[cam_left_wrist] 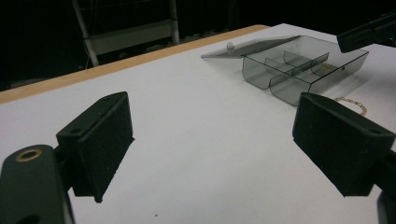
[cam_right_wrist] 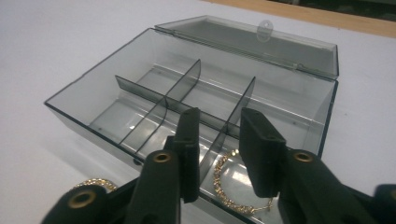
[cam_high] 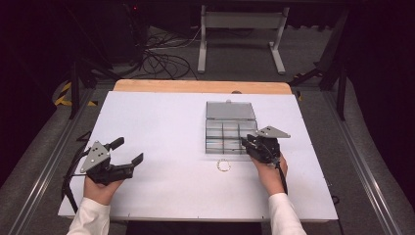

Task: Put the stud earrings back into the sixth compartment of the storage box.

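When looked at from the high view: compartment box [cam_high: 215, 134] open on the white bench [cam_high: 161, 122], lid [cam_high: 231, 110] thrown back flat on the far side. Right tool [cam_high: 246, 143] poised over the box's near right corner. Loose bracelet [cam_high: 224, 165] on the bench just in front of the box, apart from both tools. Left tool [cam_high: 128, 150] well off to the left, spread wide and empty, with plenty of bare bench around it.

In the left gripper view: jaws far apart, nothing between them but white surface; box and loose bracelet ahead to the right, with an unobstructed run toward them.

In the right gripper view: jaws narrowly parted, gripping nothing, tips just above the dividers. Boxed bracelet [cam_right_wrist: 224, 186] lying below them, apparently on the floor of the near right compartment.

Judged about halfway: one gold chain stowed, one left outside, lid not yet shut. Tight spots: thin upright dividers and the near wall right under the right tool; best lifted straight up before swinging toward the loose chain.
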